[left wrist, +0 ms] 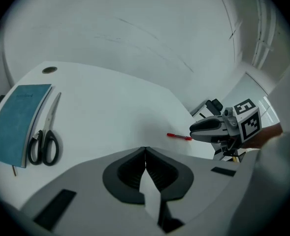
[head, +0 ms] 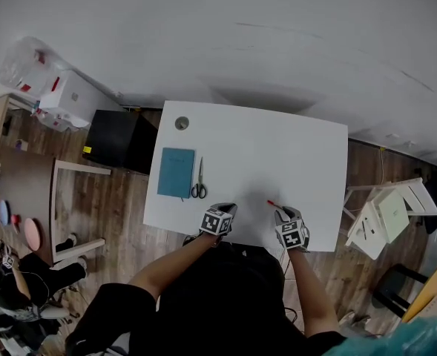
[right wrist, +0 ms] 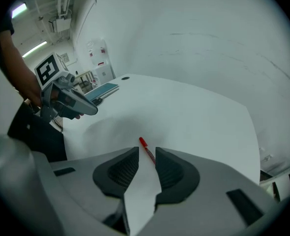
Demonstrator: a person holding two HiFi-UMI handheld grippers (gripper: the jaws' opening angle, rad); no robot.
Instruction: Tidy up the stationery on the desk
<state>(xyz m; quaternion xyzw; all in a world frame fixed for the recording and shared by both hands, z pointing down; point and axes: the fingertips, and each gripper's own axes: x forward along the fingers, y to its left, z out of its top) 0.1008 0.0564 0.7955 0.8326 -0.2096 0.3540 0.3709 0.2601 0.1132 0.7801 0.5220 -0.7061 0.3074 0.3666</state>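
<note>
Near the smooth white tabletop's (head: 277, 147) front edge lies a slim red pen (head: 274, 204), slanting toward the far left corner, its near end between the right tool's (right wrist: 145, 152) parted jaws. The left tool (left wrist: 145, 151) is clenched, empty.

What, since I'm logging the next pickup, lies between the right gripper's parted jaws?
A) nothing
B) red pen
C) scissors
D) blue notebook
B: in the right gripper view the red pen lies on the white desk between the parted jaws of the right gripper.

desk (head: 277, 154): smooth matt | scissors (head: 199, 184): metal blades | notebook (head: 176, 172): matt, perhaps cloth
</note>
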